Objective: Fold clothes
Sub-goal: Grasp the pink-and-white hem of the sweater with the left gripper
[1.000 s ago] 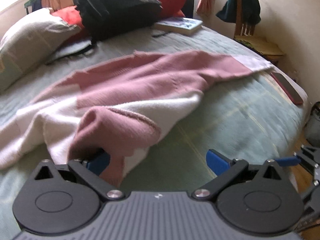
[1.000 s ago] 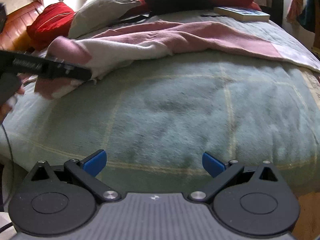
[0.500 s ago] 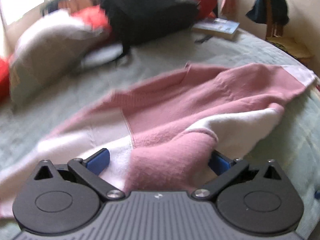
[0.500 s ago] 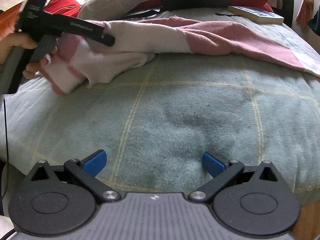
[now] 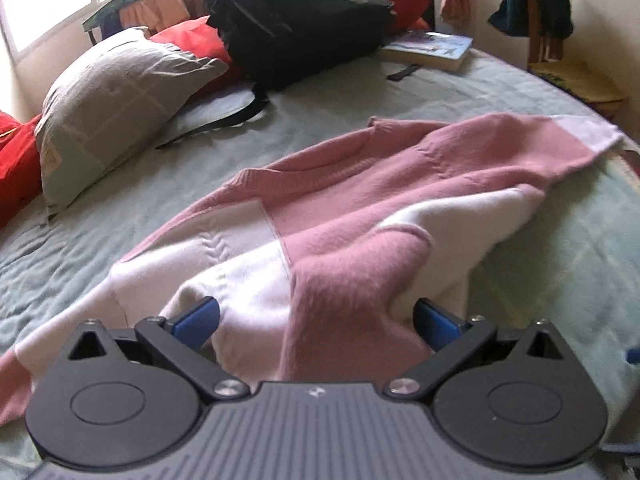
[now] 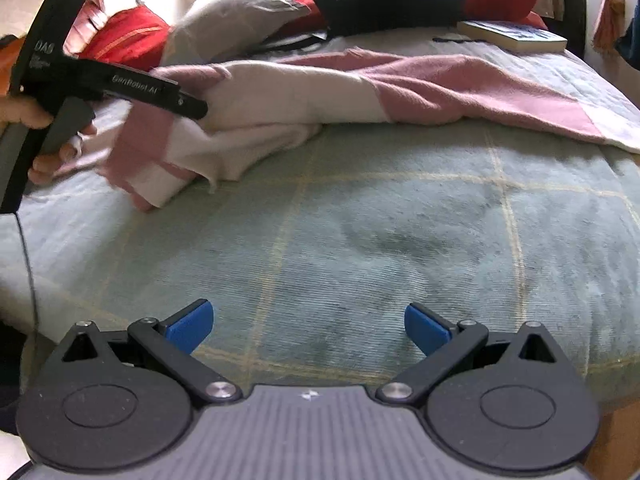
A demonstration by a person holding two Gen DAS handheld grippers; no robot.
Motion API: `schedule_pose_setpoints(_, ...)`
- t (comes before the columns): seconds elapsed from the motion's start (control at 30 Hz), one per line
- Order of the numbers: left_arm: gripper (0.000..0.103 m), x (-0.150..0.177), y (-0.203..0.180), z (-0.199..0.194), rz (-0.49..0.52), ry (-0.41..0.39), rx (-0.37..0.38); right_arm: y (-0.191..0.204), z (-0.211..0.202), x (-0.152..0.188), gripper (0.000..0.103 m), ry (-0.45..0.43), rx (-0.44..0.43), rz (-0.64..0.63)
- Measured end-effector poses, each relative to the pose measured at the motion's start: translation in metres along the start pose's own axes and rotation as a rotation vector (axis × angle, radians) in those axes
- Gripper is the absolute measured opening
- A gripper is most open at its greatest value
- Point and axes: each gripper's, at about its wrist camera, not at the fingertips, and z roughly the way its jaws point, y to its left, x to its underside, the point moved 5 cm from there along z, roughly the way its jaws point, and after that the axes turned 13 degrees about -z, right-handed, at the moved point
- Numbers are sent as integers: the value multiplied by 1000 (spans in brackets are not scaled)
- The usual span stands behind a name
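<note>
A pink and white sweater lies spread and rumpled across the green bed blanket. My left gripper is open, its blue pads wide apart, with a bunched pink and white fold of the sweater lying between them. In the right wrist view a hand holds that left gripper at the left, over the sweater, whose near end droops below it. My right gripper is open above bare blanket near the bed's front edge, with nothing between its fingers.
A grey pillow, red cushions, a black backpack and a book sit at the head of the bed. A wooden chair with a dark garment stands at the right by the wall.
The left gripper moved forward onto the sweater; the fold that hung on its left finger now fills the gap between both pads. The right gripper has barely moved.
</note>
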Motion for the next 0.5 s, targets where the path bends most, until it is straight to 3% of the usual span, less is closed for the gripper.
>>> schedule_pose_setpoints(0.17, 102, 22, -10, -33, 32, -1, 31, 7, -8, -11, 103, -44, -7, -34)
schedule_pose_setpoints(0.3, 102, 39, -36, -53, 101, 17, 180, 12, -6, -11, 103, -45, -14, -21)
schedule_pose_setpoints(0.4, 102, 45, -56, -40, 122, 87, 271, 15, -3, -5, 103, -28, -27, -16)
schedule_pose_setpoints(0.5, 102, 54, -65, -10, 108, 198, 299, 15, -2, -1, 103, -14, -26, -15)
